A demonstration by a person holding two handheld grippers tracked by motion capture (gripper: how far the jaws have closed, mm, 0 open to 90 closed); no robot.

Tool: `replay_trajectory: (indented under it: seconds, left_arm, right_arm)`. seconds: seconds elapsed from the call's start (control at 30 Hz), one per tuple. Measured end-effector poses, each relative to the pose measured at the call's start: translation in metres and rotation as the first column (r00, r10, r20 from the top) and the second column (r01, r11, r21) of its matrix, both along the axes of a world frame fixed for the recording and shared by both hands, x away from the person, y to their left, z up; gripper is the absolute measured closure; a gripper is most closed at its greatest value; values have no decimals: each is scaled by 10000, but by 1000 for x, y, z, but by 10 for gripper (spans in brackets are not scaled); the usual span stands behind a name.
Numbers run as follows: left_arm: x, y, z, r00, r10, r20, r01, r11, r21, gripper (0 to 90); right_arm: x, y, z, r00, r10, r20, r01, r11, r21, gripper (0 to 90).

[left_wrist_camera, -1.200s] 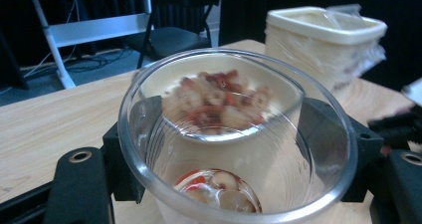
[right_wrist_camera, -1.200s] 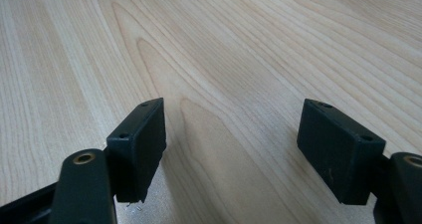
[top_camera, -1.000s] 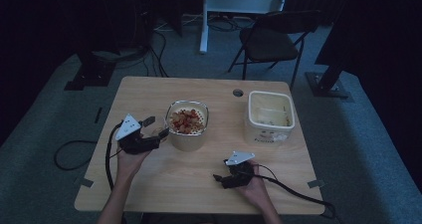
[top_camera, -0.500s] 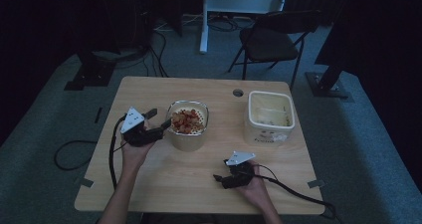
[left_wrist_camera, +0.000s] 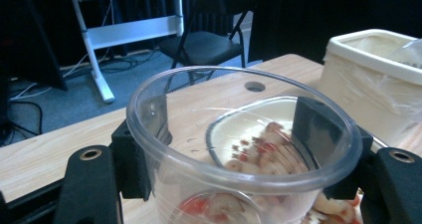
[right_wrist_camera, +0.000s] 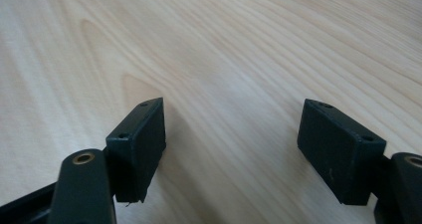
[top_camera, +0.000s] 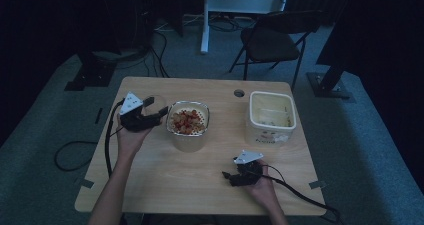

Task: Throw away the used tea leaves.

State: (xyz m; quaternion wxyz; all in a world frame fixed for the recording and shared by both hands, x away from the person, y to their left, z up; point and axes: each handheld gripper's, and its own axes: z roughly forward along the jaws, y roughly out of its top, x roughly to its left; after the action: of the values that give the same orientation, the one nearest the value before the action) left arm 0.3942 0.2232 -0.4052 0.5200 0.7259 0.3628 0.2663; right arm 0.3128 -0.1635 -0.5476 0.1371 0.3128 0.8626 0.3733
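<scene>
My left gripper (top_camera: 159, 110) is shut on a clear plastic cup (top_camera: 156, 104), held upright just left of a white strainer bowl (top_camera: 188, 135) holding red and pale food pieces (top_camera: 187, 121). In the left gripper view the cup (left_wrist_camera: 239, 149) sits between both jaws. Through its wall I see the bowl (left_wrist_camera: 249, 129) and food pieces; I cannot tell whether any lie inside the cup. My right gripper (top_camera: 228, 177) rests low over the table near the front right. It is open in the right gripper view (right_wrist_camera: 231, 149), with bare wood between its jaws.
A white square tub (top_camera: 271, 116) stands at the right of the wooden table (top_camera: 200, 180), which has a cable hole (top_camera: 239, 92) near its far edge. The tub (left_wrist_camera: 378, 79) appears at the right of the left gripper view. A folding chair (top_camera: 272, 37) stands beyond.
My left gripper, with the cup in it, has moved away from the person and closer to the strainer bowl. The right gripper has stayed in place.
</scene>
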Motion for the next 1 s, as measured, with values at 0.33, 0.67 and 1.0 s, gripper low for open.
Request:
replay_trajectory:
  seconds: [0.33,0.67,1.0]
  left_arm:
    - [23,6,6,9993,157,-328,-145,9992,373,328]
    - [46,13,26,9995,41,-315,-33,9997,257,327]
    - [57,6,41,9997,39,-255,-22,9978,666,327]
  right_arm:
    - [2,-8,-1,9994,-341,19,341,9994,95,263]
    - [2,-8,-1,9994,-356,41,356,9993,106,262]
    - [2,-8,-1,9993,-370,42,370,9993,105,262]
